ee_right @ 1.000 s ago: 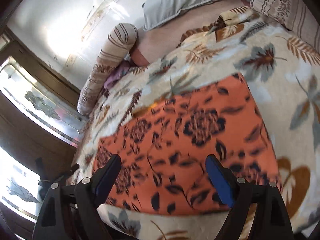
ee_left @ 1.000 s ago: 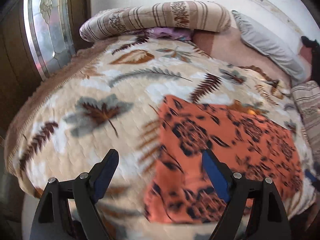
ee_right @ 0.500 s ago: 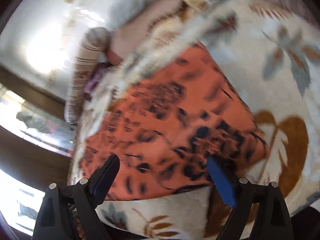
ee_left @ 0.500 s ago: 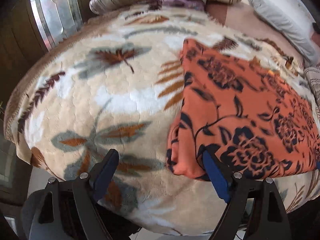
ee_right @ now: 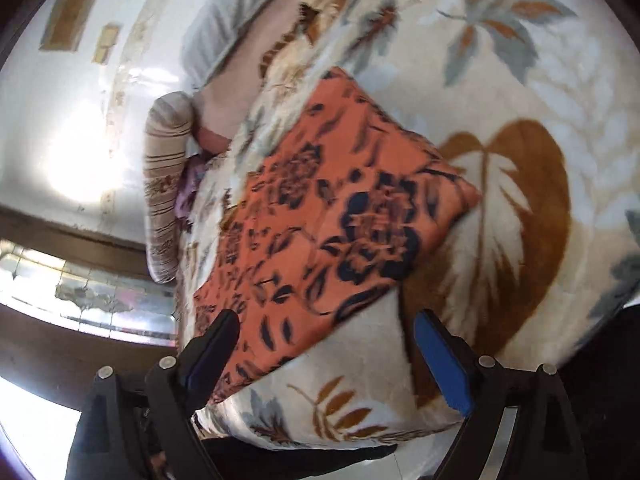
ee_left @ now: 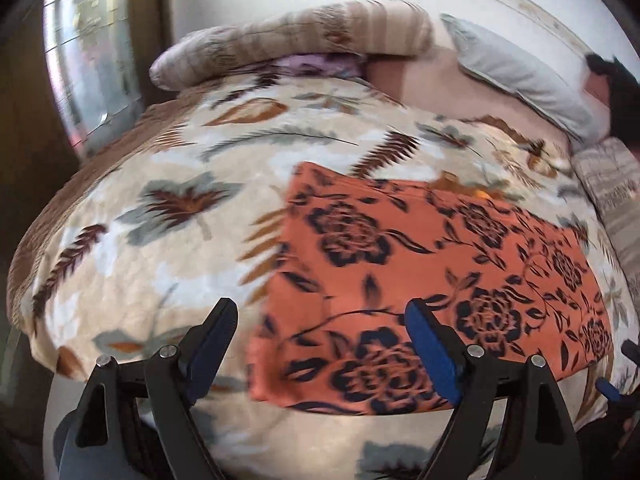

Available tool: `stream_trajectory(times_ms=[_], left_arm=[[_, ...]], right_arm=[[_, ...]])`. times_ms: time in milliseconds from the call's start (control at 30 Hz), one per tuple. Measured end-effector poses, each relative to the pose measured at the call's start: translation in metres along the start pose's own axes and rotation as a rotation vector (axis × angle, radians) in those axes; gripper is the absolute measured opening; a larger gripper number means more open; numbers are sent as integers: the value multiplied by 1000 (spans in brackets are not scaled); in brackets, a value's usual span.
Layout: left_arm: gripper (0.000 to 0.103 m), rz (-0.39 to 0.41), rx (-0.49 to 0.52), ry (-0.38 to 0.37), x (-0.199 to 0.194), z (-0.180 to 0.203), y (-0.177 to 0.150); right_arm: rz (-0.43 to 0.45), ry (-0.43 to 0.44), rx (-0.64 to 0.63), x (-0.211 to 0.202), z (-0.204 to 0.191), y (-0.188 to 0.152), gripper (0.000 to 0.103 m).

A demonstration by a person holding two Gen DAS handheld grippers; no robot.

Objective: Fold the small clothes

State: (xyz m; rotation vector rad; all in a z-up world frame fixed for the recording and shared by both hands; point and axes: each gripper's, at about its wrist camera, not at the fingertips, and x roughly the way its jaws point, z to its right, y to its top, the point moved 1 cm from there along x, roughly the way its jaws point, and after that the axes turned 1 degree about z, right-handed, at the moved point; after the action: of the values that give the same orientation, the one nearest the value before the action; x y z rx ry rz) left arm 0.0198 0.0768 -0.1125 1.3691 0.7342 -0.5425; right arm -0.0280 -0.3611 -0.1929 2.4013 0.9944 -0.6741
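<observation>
An orange cloth with dark flower print (ee_left: 420, 280) lies flat as a rectangle on the leaf-patterned blanket (ee_left: 160, 240) of a bed. My left gripper (ee_left: 320, 340) hovers open over the cloth's near left corner, nothing between its blue pads. In the right wrist view the same orange cloth (ee_right: 340, 220) runs away to the upper left. My right gripper (ee_right: 326, 344) stands open above its near right corner, straddling the cloth's near edge without touching it. The right gripper's tip (ee_left: 608, 388) peeks in at the lower right of the left wrist view.
A striped bolster (ee_left: 288, 48) and a grey pillow (ee_left: 520, 76) lie at the head of the bed against the white wall. A purple cloth (ee_left: 320, 66) is tucked under the bolster. A mirrored wardrobe door (ee_left: 88, 72) stands left of the bed. The blanket (ee_right: 520, 160) edge drops off close to both grippers.
The left gripper swung in close to the cloth's left edge, then pulled back to a wider view. The right gripper rolled and sank toward the cloth's near right corner. Both stayed open.
</observation>
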Motion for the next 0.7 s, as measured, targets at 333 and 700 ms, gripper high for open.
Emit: stream_trajectory(times_ms=[333, 700], left_arm=[[86, -20, 72, -30, 24, 64, 0], [86, -71, 115, 32, 52, 68, -3]], right_arm=[[62, 63, 174, 23, 22, 46, 92], [115, -12, 18, 36, -2, 54, 88]])
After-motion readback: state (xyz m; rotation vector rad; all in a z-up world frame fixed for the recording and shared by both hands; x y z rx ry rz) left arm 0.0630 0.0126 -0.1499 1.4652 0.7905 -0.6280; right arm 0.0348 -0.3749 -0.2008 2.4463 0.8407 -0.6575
